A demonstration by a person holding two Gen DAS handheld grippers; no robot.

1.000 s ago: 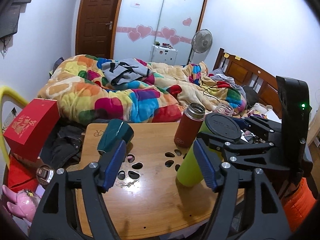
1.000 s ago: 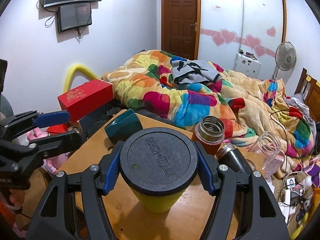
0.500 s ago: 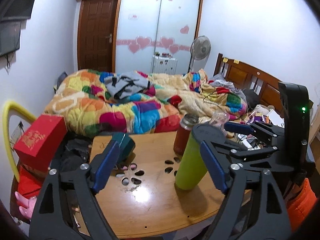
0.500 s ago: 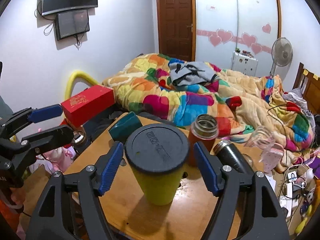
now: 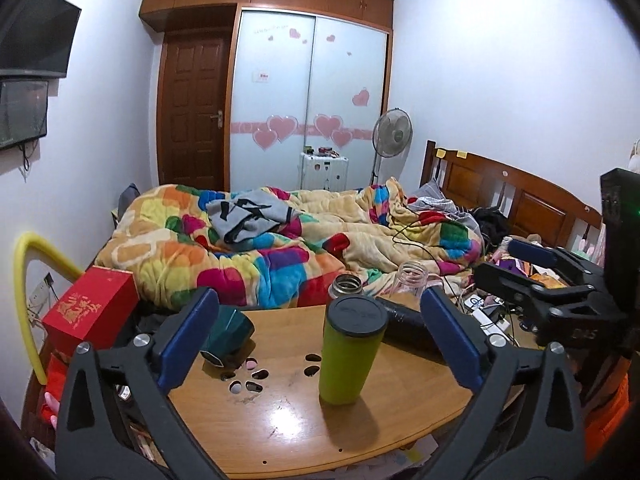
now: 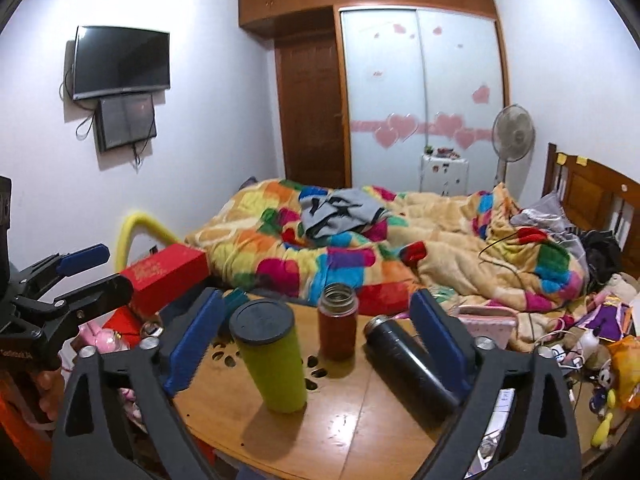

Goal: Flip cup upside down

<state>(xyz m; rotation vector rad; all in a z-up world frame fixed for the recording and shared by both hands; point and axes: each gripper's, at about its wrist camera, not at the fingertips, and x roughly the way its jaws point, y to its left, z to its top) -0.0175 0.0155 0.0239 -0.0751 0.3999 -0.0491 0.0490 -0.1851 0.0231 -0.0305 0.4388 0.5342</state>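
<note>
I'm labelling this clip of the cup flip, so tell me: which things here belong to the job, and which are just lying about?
Part of the job:
- green cup, standing on the wooden table
- left hand-held gripper and right hand-held gripper, both open

Lying about:
- red flask
- black flask on its side
- teal cup on its side
- red box

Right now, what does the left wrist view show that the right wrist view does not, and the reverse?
Only the left wrist view shows the clear empty bottle behind the table. Only the right wrist view shows the whole wall television and the whole red-brown flask. Both show the green cup upright, dark end on top, ungripped, and the black flask lying down.
</note>
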